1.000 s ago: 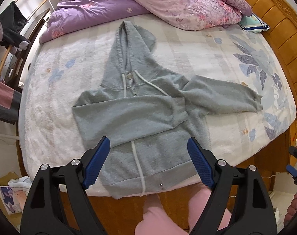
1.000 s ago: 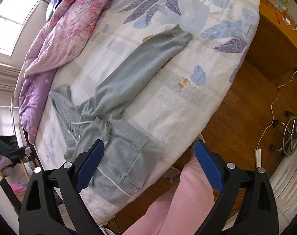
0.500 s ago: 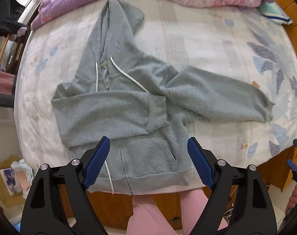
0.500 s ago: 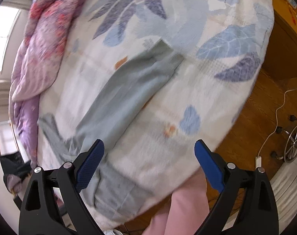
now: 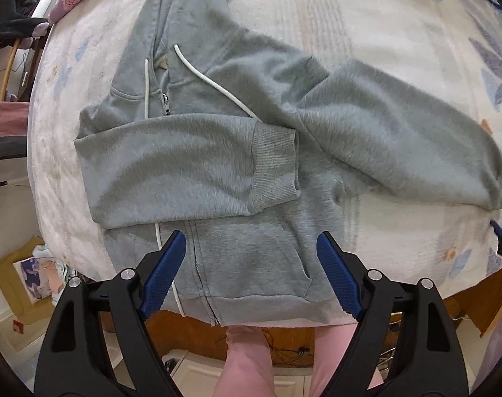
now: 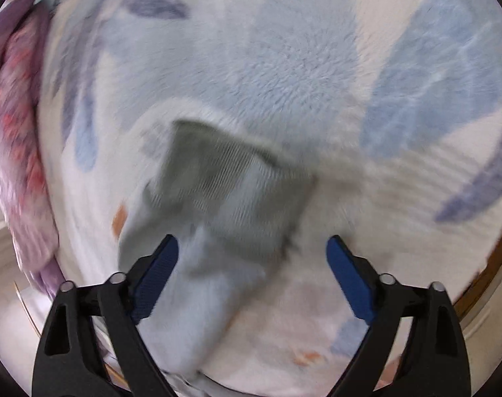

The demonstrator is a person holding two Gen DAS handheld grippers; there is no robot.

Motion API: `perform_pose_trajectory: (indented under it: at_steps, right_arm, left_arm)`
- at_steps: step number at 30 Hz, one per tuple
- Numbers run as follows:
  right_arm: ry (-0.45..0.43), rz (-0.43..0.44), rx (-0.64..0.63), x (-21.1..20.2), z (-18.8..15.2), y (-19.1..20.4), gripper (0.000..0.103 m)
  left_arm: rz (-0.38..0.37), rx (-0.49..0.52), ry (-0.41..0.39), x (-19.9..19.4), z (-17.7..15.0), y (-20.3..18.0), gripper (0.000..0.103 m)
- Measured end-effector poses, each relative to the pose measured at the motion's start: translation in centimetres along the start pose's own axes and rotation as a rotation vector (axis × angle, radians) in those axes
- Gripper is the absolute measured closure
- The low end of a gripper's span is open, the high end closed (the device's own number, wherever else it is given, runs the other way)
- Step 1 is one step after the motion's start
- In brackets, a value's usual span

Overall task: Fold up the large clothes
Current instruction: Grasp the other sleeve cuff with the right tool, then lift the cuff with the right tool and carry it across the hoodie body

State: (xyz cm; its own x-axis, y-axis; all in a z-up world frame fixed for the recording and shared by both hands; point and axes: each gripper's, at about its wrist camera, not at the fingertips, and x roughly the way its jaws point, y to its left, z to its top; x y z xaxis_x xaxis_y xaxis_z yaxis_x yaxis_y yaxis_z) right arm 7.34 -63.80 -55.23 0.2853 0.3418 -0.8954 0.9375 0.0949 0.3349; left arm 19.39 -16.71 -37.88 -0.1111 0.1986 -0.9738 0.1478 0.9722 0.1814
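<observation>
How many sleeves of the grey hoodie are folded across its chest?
1. The folded sleeve lies across the chest, cuff near the middle. The other sleeve lies spread out sideways on the bed.

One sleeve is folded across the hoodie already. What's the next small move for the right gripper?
Probably lower the right gripper onto the outstretched sleeve's cuff and close. It is open, its jaws just narrowing slightly with nothing gripped, and the cuff lies flat on the bedsheet just ahead.

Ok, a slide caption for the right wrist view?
Open right tool, jaws just narrowing slightly, descends over the grey hoodie sleeve cuff lying on the floral bedsheet; nothing gripped yet.
</observation>
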Motion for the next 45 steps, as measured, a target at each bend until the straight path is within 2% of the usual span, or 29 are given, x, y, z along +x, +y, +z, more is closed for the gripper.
perform_pose_trajectory:
  at_steps: [4,5,6,7,8,9,11,17,21,24,26,27,28,30,35,41,45]
  right_arm:
    - [-0.036,-0.025,0.077,0.8,1.1,0.1,0.02]
    - [-0.052,-0.038,0.074,0.6,1.0,0.3,0.035]
    - [-0.081,-0.074,0.039,-0.1,0.6,0.8,0.063]
    - [-0.102,-0.08,0.001,-0.7,0.4,1.2,0.079]
    - [-0.117,-0.095,-0.04,-1.3,0.3,1.6,0.092]
    - [-0.128,-0.084,-0.074,-2.1,0.1,1.9,0.095]
    - [-0.14,-0.028,-0.073,-3.4,-0.1,2.0,0.095]
    - [-0.247,0.052,-0.137,-10.2,-0.2,4.3,0.096]
    - [-0.279,0.056,-0.222,-12.5,-1.0,6.4,0.096]
    - [-0.271,0.061,-0.248,-13.0,-1.8,7.4,0.096]
    - [-0.274,0.062,-0.277,-13.1,-2.6,8.6,0.096]
    - [-0.284,0.057,-0.314,-13.5,-3.2,9.4,0.096]
    - [-0.291,0.054,-0.342,-13.3,-3.5,10.5,0.096]
    - [-0.294,0.072,-0.409,-13.5,-4.4,12.0,0.096]
    - [-0.26,0.208,-0.541,-14.1,-7.7,17.0,0.096]
    - [-0.172,0.396,-0.727,-15.2,-13.9,24.0,0.096]
    - [-0.079,0.461,-0.846,-15.4,-19.2,27.8,0.096]
  left_arm:
    - [-0.006,-0.009,0.008,0.7,1.2,-0.6,0.021]
    - [-0.007,-0.009,0.001,0.7,1.6,-0.8,0.021]
    - [-0.005,-0.008,0.0,0.7,1.9,-1.0,0.021]
    - [-0.001,-0.006,0.001,0.8,2.3,-1.2,0.021]
    - [0.0,-0.005,0.001,0.8,2.7,-1.3,0.021]
    - [-0.001,-0.003,-0.003,0.8,3.1,-1.5,0.021]
    - [-0.003,0.01,-0.017,0.9,3.9,-1.8,0.021]
    - [-0.02,0.005,-0.037,1.8,7.1,-2.2,0.021]
    - [-0.062,-0.004,-0.049,2.9,8.9,-2.5,0.026]
    - [-0.103,-0.002,-0.036,4.8,9.7,-2.9,0.043]
    - [-0.127,-0.007,0.021,7.2,10.1,-3.0,0.077]
    - [-0.152,-0.02,0.064,8.8,10.1,-3.0,0.079]
    - [-0.176,-0.032,0.098,10.4,10.0,-3.0,0.08]
    - [-0.175,-0.033,0.148,13.0,9.8,-3.3,0.081]
    - [-0.128,-0.02,0.104,13.2,10.0,-4.2,0.08]
    - [-0.149,-0.061,0.056,13.0,9.4,-3.6,0.08]
    - [-0.161,-0.071,0.031,13.1,9.0,-3.2,0.08]
